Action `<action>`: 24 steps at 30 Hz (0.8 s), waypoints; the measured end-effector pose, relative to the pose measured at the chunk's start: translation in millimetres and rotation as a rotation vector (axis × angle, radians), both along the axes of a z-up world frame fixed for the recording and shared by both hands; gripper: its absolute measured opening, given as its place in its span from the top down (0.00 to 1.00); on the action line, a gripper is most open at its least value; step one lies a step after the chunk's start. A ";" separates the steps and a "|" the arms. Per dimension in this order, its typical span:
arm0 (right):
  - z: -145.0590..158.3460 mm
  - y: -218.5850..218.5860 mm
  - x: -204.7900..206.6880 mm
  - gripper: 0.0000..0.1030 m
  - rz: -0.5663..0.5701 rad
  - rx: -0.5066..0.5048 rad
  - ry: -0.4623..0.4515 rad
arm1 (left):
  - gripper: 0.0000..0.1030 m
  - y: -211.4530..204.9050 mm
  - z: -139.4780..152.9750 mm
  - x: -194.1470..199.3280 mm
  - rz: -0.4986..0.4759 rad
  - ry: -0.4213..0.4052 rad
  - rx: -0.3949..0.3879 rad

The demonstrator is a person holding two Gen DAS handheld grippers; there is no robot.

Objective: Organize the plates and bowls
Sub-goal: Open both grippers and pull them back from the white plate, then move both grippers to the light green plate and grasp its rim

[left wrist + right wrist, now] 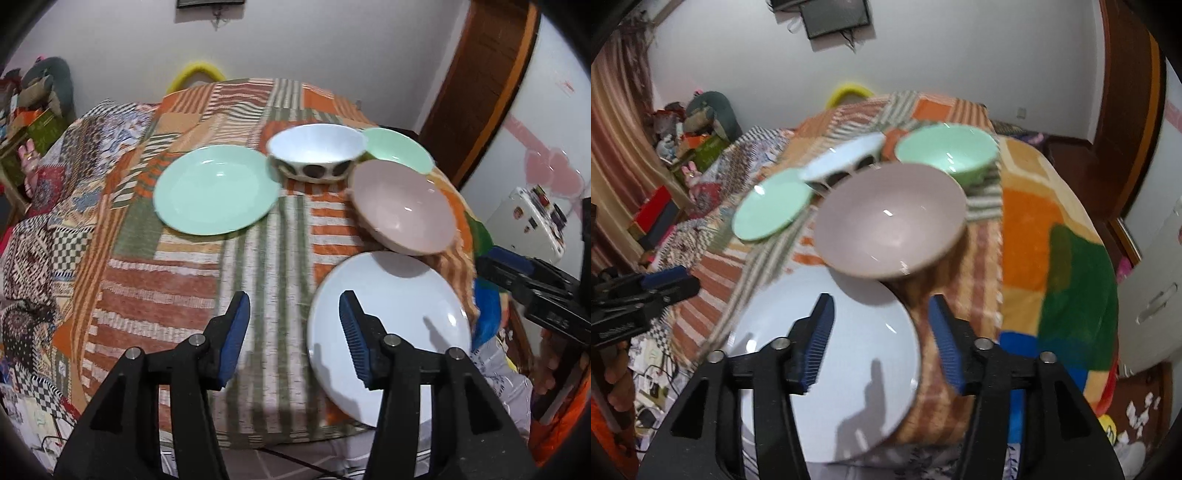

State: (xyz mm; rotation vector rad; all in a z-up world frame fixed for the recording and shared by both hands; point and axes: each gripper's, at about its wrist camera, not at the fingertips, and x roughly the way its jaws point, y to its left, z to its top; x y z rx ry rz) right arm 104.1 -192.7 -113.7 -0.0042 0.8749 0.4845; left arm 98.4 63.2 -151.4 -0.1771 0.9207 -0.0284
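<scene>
Five pieces of crockery on a patchwork-covered surface (192,295), all mouth-up and all empty. Pale blue plate (399,317) lying flat at lower right of the left wrist view, lower centre of the right wrist view, its near edge reaching the edge of the surface. Pink bowl (402,206) just behind it, tilted, its rim overlapping the blue plate's far edge. White bowl with dark spots (314,155) upright at upper centre of the left wrist view, nothing inside. Mint green bowl (400,149) partly hidden behind the pink and spotted bowls, toward the upper right. Mint green plate (216,190) flat at centre left, well apart from the blue plate and just beside the spotted bowl. No long axis on any of these round pieces. No readable writing on the crockery; small white lettering on the body of the other gripper at the edge of each view, too blurred to read. Left gripper (293,332) with jaws parted and nothing between them, one blue pad over the striped cloth, the other over the blue plate's left part. Right gripper (882,339) likewise parted and gripping nothing, its jaws straddling the blue plate's right rim without pressing on it.
</scene>
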 end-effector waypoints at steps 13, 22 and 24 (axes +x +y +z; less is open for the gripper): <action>1.7 95.0 29.6 0.44 0.151 0.028 -0.005 | 0.51 113.2 -22.4 30.4 0.226 0.021 0.002; -22.2 153.8 71.9 0.44 0.158 0.006 0.077 | 0.51 167.8 -39.1 80.7 0.254 0.032 -0.019; -28.3 160.5 81.2 0.44 0.146 0.008 0.097 | 0.51 177.7 -47.3 95.9 0.253 0.041 -0.030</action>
